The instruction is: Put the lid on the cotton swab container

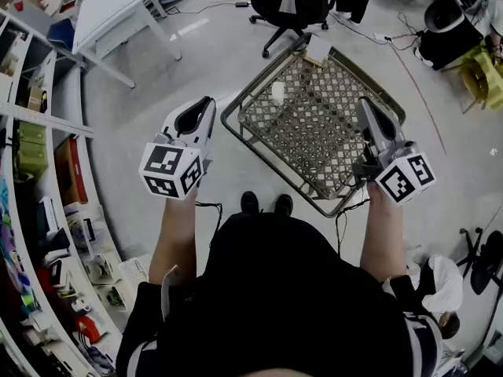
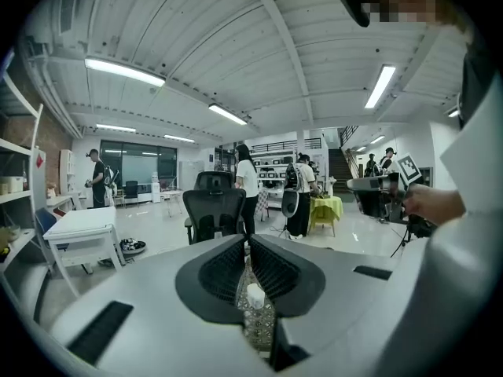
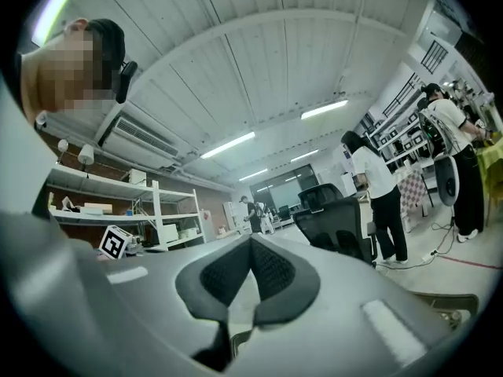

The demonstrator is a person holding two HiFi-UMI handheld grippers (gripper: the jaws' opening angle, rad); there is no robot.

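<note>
Left gripper (image 1: pixel 206 102) and right gripper (image 1: pixel 363 104) are hovering by a wire basket (image 1: pixel 236 102); both are pinching nothing, jaws together. A white container (image 1: pixel 277 92) is lying inside.

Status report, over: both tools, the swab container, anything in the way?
Left tool and right tool shut, empty, beside mesh table. Small white container on it, untouched. Nothing between.

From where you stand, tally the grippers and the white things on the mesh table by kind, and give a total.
Grippers: 2 (left gripper, right gripper)
Small white container on the mesh table: 1
White item at the table's far corner, kind unclear: 1
Total: 4
</note>
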